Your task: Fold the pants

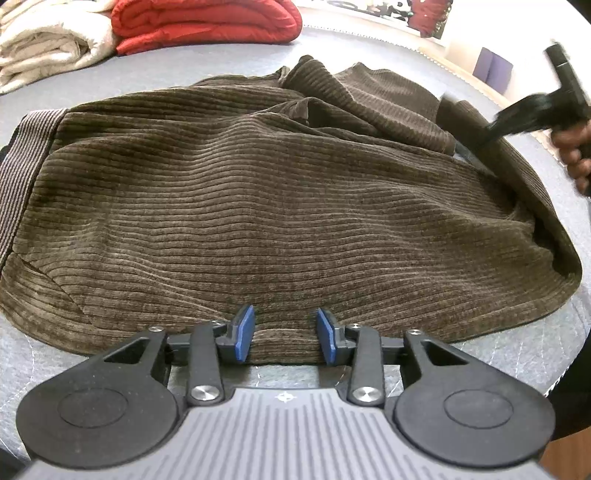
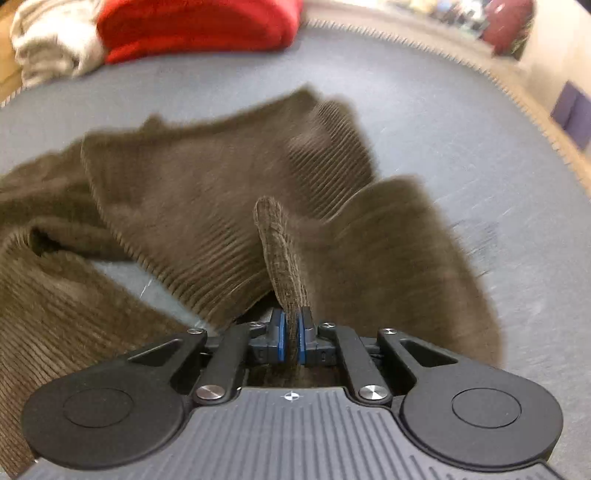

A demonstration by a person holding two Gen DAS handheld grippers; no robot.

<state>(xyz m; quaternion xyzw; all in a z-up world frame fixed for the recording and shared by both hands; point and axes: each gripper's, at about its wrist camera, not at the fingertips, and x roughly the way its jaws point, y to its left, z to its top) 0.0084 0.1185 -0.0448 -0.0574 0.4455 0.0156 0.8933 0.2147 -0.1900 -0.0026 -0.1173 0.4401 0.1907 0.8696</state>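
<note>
Brown corduroy pants [image 1: 280, 206] are lying bunched across centre of grey padded surface [image 1: 184, 70]; near hem is sitting just at left gripper [image 1: 285, 334], blue pads [image 1: 245, 332] spread wide w/ cloth edge between, not pinching; right gripper [image 2: 291, 334] is clamping a raised fold of the pants [image 2: 280, 254], pads pressed together on it; bare grey is lying open at right of right-wrist frame [image 2: 480, 184]; red blanket [image 1: 207, 22] & cream blanket [image 1: 48, 44] are sitting upper left, well apart.
</note>
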